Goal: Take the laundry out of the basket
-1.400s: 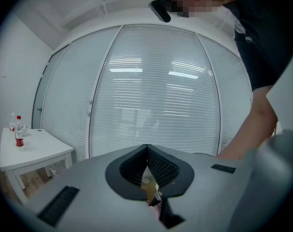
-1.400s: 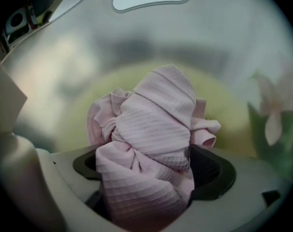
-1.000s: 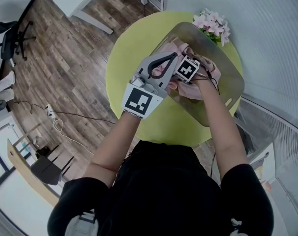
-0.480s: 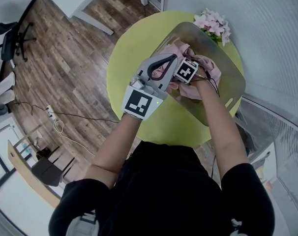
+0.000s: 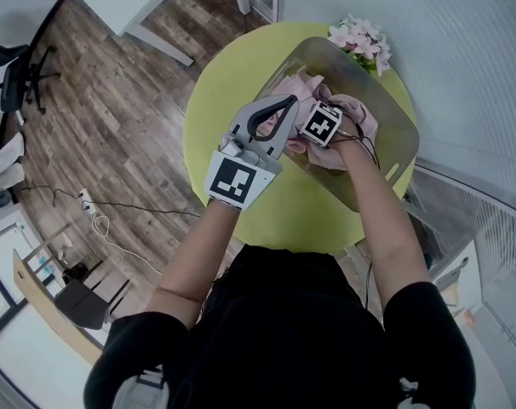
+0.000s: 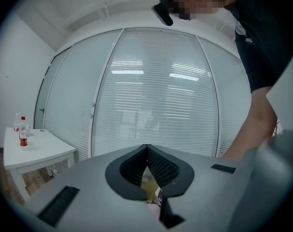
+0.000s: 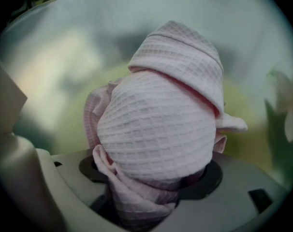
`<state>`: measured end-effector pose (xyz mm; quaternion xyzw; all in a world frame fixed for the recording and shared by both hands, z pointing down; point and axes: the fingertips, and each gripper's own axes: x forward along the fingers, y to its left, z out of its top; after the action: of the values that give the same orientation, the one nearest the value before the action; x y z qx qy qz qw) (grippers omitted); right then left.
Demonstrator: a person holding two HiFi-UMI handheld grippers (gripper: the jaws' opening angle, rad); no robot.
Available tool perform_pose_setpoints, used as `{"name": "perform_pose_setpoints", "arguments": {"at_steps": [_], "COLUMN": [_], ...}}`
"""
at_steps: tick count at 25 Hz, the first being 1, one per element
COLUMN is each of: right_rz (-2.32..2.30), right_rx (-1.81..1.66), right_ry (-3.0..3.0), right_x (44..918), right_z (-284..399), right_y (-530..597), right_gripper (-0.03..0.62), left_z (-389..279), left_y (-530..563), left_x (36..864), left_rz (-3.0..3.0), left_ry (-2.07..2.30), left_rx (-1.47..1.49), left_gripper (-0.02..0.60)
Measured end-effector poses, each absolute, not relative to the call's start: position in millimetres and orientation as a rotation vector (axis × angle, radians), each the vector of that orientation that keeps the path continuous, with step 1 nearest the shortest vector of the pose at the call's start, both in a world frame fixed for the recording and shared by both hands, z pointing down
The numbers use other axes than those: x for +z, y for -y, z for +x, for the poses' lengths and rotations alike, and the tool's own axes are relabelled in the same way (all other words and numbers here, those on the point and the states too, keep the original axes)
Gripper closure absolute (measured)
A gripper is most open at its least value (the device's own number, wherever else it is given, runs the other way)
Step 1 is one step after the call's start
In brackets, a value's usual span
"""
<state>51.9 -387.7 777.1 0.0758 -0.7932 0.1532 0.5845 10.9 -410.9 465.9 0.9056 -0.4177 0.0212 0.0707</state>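
A clear plastic basket (image 5: pixel 394 156) stands on the round yellow-green table (image 5: pixel 232 83), with pink waffle-weave laundry (image 5: pixel 352 109) in it. My right gripper (image 7: pixel 156 178) points steeply down into the basket, and only its marker cube (image 5: pixel 323 124) shows in the head view. Its jaws have just been closing, and a bunched pink cloth (image 7: pixel 156 129) fills the gap and bulges out past them. My left gripper (image 5: pixel 290 100) is held level over the basket's near-left rim. It is shut, tips (image 6: pixel 146 148) meeting with nothing between them.
Pink flowers (image 5: pixel 356 39) stand at the table's far edge beside the basket. A white side table (image 6: pixel 35 151) with bottles (image 6: pixel 21 132) is at the left. A black office chair (image 5: pixel 20 71) and cables (image 5: pixel 96 207) are on the wooden floor.
Both grippers stay where they were over the basket. The head view has shifted a little, so the table and basket sit slightly higher in it.
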Motion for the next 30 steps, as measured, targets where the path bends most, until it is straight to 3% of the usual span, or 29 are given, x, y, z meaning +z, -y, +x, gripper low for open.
{"name": "perform_pose_setpoints", "arguments": {"at_steps": [30], "right_rz": [0.150], "right_rx": [0.297], "right_ry": [1.779], "right_x": [609], "right_z": [96], "right_y": [335], "right_gripper": [0.195], "left_z": [21], "left_y": [338], "left_x": [407], "left_rz": [2.781], "left_ry": [1.353], "left_rx": [0.139], "left_gripper": [0.578]}}
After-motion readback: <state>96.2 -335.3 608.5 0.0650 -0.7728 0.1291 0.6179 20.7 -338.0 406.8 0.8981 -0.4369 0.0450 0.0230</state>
